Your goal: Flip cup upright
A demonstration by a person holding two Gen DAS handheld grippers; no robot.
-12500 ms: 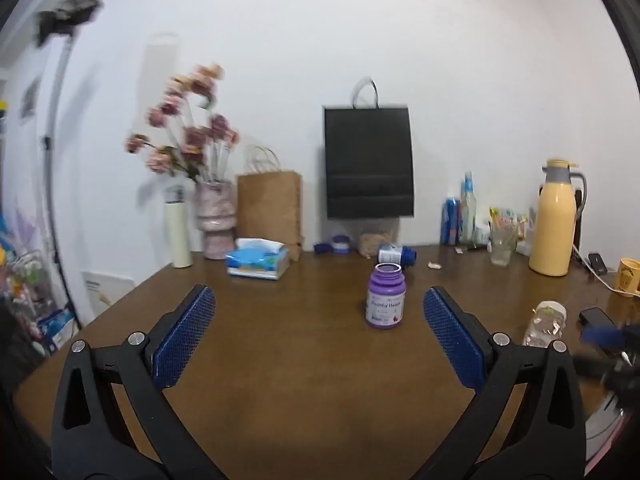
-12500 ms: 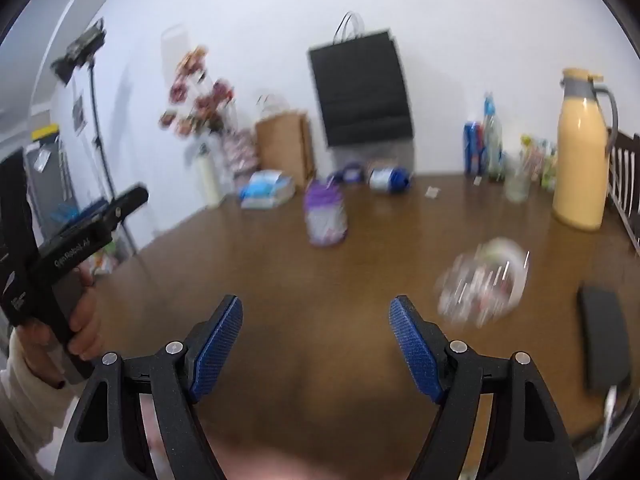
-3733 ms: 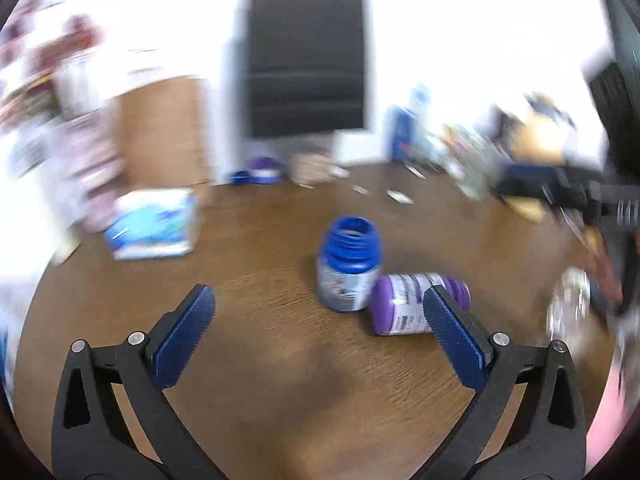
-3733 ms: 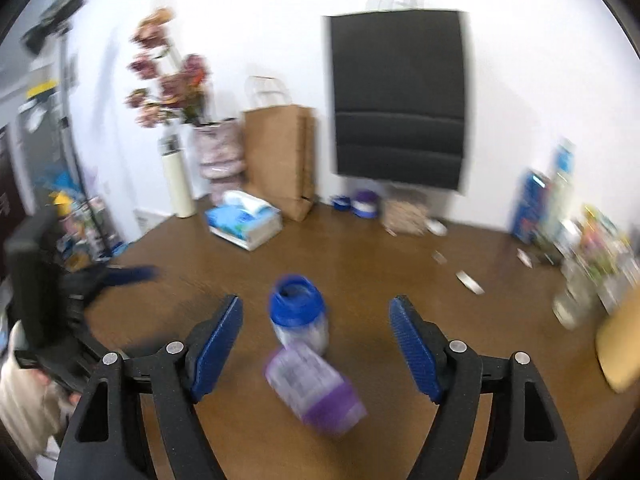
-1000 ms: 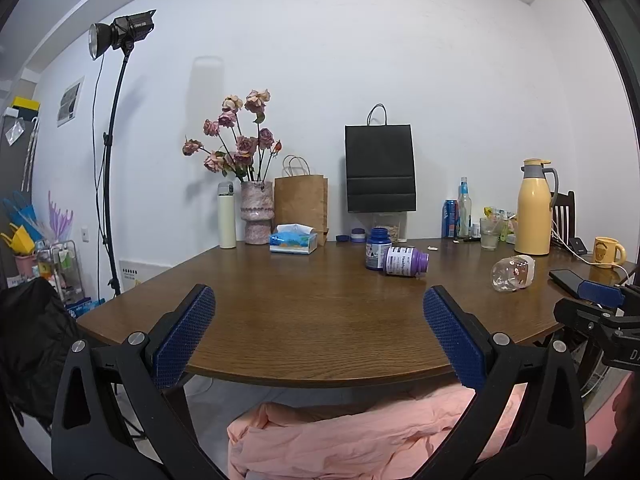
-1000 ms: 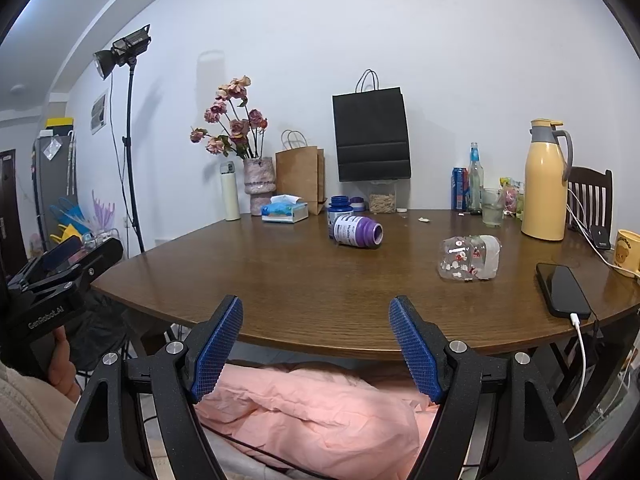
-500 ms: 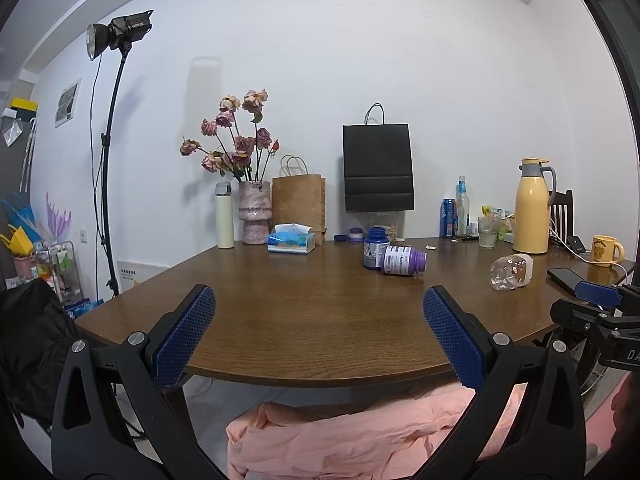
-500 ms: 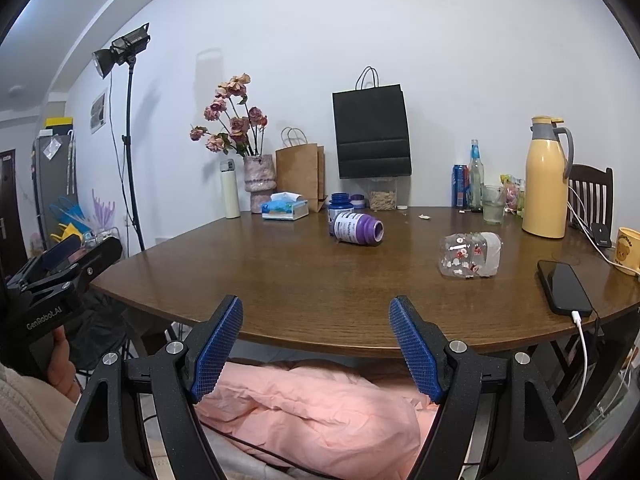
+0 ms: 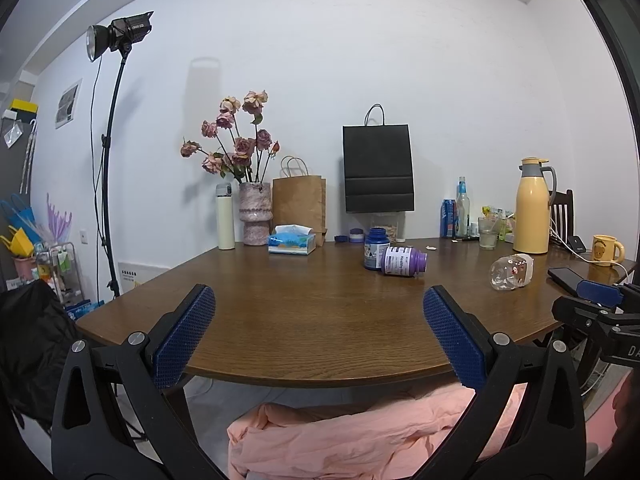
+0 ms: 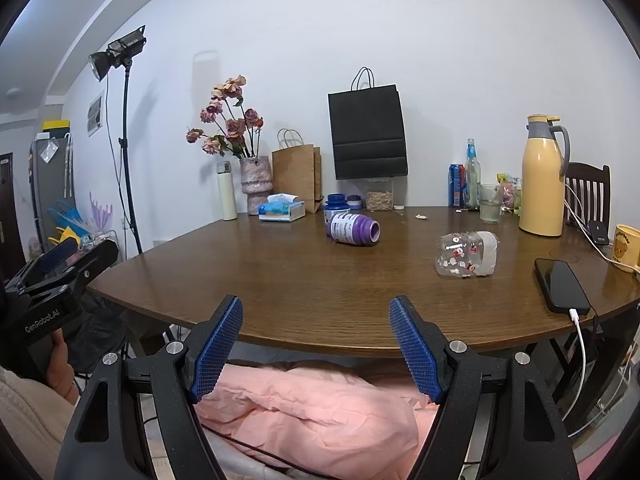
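Clear cup (image 10: 467, 255) lies on its side on the table (image 10: 304, 280), long axis across your view, ahead-right of your right gripper (image 10: 316, 350). Left gripper (image 9: 318, 336) sits farther. Both jaws gape, empty.

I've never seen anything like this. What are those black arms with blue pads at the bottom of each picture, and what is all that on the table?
There is no robot here. A seated person holds a hand-held gripper in each hand, and each carries a wide-angle camera looking along its two fingers. One picture comes from the left hand-held gripper, the other from the right hand-held gripper. Both are open and hold nothing, hanging short of the table's near edge. On the table a clear patterned cup lies on its side, as does a purple bottle, with a blue jar upright behind it. A phone lies at the right. Farther back stand a yellow thermos, a tissue box and a vase of flowers.
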